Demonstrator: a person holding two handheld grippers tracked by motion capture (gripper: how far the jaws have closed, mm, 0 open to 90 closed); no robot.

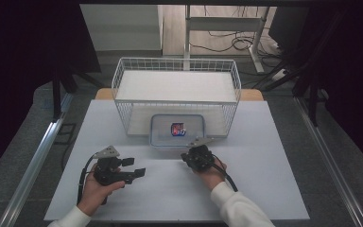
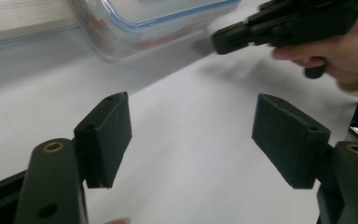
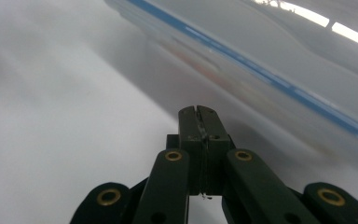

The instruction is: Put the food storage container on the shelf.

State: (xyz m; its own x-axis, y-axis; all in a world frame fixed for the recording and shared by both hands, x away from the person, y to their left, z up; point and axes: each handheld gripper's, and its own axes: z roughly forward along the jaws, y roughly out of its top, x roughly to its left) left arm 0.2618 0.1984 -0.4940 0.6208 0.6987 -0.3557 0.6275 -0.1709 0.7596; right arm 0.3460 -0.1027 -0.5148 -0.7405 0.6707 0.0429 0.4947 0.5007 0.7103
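Observation:
A clear plastic container (image 1: 177, 130) with a blue-rimmed lid lies on the white table (image 1: 264, 156), partly under the front of a white wire basket (image 1: 177, 94). A small red and blue item (image 1: 177, 128) shows through the lid. My right gripper (image 1: 185, 155) is shut with nothing between its jaws, just in front of the container's near edge. In the right gripper view its closed tips (image 3: 198, 112) point at the blurred container (image 3: 261, 60). My left gripper (image 1: 134, 168) stands open and empty at the front left, its pads (image 2: 107, 135) wide apart, facing the container (image 2: 158, 18) and the right gripper (image 2: 219, 39).
The wire basket stands at the back middle of the table with a flat white bottom. Bare white tabletop (image 2: 191, 163) lies between and around both hands. Metal rails run along both sides of the table, and a desk frame with cables stands behind.

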